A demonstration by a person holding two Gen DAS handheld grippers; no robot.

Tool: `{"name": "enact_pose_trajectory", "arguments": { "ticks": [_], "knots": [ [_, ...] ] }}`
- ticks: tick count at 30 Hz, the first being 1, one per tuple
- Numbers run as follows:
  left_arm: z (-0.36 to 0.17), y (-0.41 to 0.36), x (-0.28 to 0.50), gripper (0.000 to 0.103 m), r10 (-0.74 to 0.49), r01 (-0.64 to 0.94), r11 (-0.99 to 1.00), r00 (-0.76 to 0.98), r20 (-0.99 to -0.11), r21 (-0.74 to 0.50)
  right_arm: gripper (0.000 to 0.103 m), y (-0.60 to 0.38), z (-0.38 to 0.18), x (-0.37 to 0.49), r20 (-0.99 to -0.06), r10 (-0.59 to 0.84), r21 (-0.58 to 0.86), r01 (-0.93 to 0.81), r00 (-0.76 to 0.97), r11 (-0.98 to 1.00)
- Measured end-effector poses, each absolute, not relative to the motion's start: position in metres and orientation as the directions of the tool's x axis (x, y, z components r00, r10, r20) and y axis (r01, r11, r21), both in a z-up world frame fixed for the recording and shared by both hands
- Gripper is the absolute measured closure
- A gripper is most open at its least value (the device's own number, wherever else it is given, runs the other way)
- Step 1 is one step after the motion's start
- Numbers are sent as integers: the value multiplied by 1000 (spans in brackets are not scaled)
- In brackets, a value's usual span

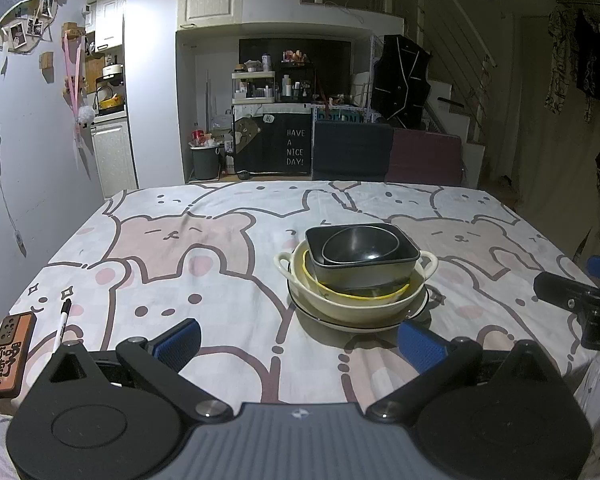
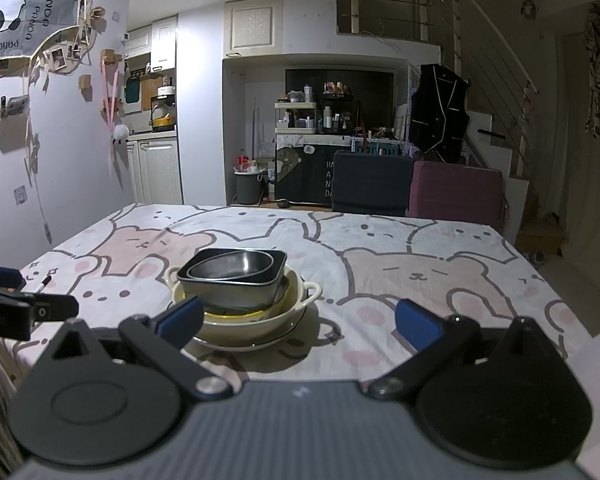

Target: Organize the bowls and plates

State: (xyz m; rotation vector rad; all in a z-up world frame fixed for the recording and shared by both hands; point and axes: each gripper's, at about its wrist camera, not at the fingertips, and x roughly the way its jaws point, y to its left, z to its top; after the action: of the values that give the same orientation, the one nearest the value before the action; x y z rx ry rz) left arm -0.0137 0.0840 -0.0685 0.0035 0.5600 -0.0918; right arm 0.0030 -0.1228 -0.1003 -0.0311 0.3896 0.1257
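My left gripper (image 1: pixel 300 340) and right gripper (image 2: pixel 298 320), jaws spread and empty, frame stacked bowls (image 1: pixel 358 264) at center frame on a plate (image 1: pixel 380 326).

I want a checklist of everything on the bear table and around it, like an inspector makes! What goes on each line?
Surface: table under a bear-print cloth, mostly bare.
Job's things: one stack near the middle: a plate at the bottom, a cream two-handled bowl on it, a yellow-rimmed dish inside that, then a dark square bowl holding a dark round bowl.
Clutter: a marker pen and an orange-brown block with characters at the near left corner.
Grippers: left tongs open and empty; right tongs open and empty; both short of the stack.
Cables: nothing seen.
Surroundings: two chairs behind the table, shelves, a bin, kitchen cabinets, stairs.
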Motion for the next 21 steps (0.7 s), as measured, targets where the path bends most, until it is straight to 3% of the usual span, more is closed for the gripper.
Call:
{"name": "enact_pose_trajectory", "arguments": {
  "ticks": [21],
  "knots": [
    [-69, 84, -13, 0, -86, 88, 996, 843, -531, -23, 0, -124, -101, 3, -381, 115, -6, -127, 917, 992]
  ]
}}
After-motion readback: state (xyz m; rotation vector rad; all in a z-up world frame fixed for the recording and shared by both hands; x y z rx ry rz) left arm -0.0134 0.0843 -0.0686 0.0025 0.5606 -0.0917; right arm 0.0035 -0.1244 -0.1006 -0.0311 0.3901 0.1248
